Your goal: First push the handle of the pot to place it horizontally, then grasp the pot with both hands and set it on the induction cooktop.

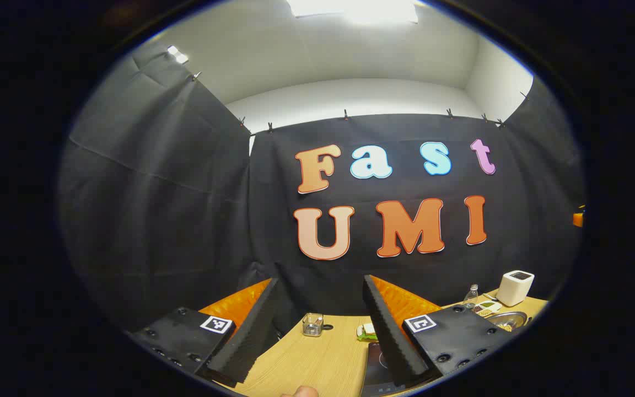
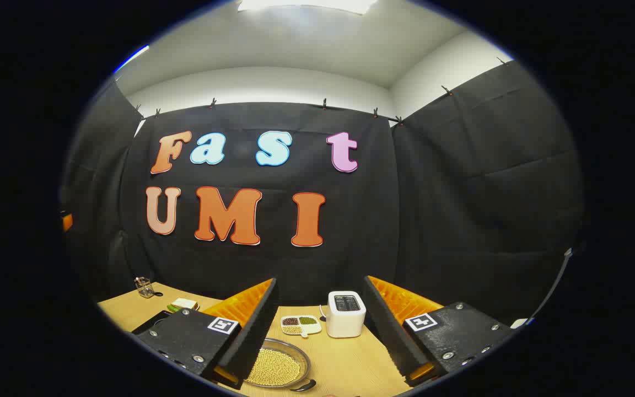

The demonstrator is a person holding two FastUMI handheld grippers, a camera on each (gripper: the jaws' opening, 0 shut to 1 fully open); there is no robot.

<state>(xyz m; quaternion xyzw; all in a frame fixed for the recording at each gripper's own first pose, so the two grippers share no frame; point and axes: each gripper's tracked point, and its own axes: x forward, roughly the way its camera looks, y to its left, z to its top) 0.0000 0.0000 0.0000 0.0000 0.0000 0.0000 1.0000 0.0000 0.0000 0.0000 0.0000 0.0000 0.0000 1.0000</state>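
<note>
beyond right gripper [image 2: 320, 325] jaws, pot [image 2: 276, 365] of beans

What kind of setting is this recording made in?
Probably a mock kitchen in a recording booth: a wooden table enclosed by black cloth walls, bearing a white toaster, a metal pot of pale beans and a black induction cooktop. Both grippers hang open above it.

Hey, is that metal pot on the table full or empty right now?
Not empty: the pot holds a layer of small pale beans covering its bottom, seen in the right gripper view between the open fingers.
</note>
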